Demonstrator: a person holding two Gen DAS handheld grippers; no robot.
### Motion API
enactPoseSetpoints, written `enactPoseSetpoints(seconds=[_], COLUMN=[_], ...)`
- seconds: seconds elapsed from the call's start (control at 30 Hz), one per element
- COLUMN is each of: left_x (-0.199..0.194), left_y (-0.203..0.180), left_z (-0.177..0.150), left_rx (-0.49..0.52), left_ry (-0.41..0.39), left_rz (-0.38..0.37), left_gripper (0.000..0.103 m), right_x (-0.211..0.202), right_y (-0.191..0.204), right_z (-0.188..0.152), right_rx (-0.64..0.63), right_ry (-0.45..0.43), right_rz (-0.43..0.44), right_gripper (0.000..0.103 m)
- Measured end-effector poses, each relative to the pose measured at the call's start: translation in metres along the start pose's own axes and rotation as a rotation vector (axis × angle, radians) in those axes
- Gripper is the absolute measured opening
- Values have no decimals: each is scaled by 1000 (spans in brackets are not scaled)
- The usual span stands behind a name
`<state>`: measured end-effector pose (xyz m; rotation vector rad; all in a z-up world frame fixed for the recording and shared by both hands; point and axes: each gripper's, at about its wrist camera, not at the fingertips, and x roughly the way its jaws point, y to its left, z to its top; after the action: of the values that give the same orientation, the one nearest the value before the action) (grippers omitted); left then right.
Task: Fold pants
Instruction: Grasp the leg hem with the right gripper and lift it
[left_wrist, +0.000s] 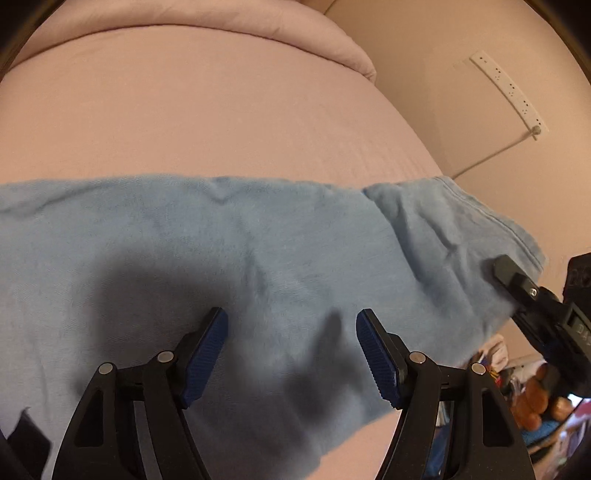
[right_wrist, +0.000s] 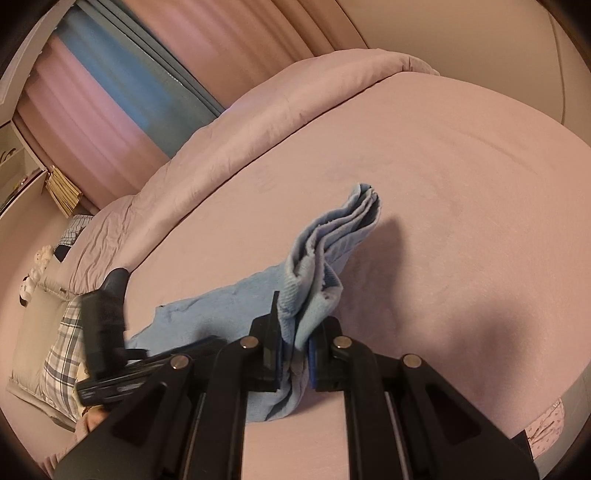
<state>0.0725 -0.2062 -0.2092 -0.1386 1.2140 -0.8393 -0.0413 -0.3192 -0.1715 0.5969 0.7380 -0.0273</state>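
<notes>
Two grippers are at work over a pair of light blue pants (left_wrist: 229, 258) spread across a pink bed (left_wrist: 184, 122). The right gripper (right_wrist: 295, 350) is clamped on a bunched end of the pants (right_wrist: 317, 266), which is lifted off the bed with its layered edge pointing toward 1 o'clock, while the rest of the cloth trails away toward 9 o'clock. The left gripper (left_wrist: 291, 354) is held above the flat middle of the cloth with its jaws wide apart and nothing between them. In the left wrist view the right gripper (left_wrist: 517, 280) is seen at 3 o'clock at the hemmed end. The step in hand is judged to be a fold of the lifted end over the rest; the middle would need to be pinned or pinched by the left gripper while the end is carried across. The far end of the pants is cut off at 9 o'clock, and waistband or leg cannot be told. A blurred dark object at 8 o'clock in the right wrist view is taken to be the left gripper.
</notes>
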Motion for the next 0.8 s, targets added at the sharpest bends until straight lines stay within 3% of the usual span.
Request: enactPoseSetpoints(seconds=[0.1, 0.23, 0.4, 0.47, 0.6, 0.8], left_x=[-4, -15, 8, 12, -4, -30], left_y=[-7, -6, 8, 9, 2, -5], left_z=[8, 31, 45, 47, 33, -16], left_rx=[22, 14, -33, -29, 19, 30], left_ry=[-3, -85, 14, 11, 3, -7], left_rz=[10, 26, 20, 18, 33, -23], left_gripper=[72, 72, 72, 72, 72, 72], right_x=[-4, -7, -6, -6, -5, -7], right_y=[1, 4, 6, 8, 12, 20], right_z=[0, 1, 2, 2, 2, 1], right_rx=[-11, -29, -47, -54, -74, -88], right_ry=[3, 3, 6, 7, 8, 10], right_rz=[7, 15, 19, 22, 18, 31], right_gripper=[10, 10, 10, 10, 10, 10])
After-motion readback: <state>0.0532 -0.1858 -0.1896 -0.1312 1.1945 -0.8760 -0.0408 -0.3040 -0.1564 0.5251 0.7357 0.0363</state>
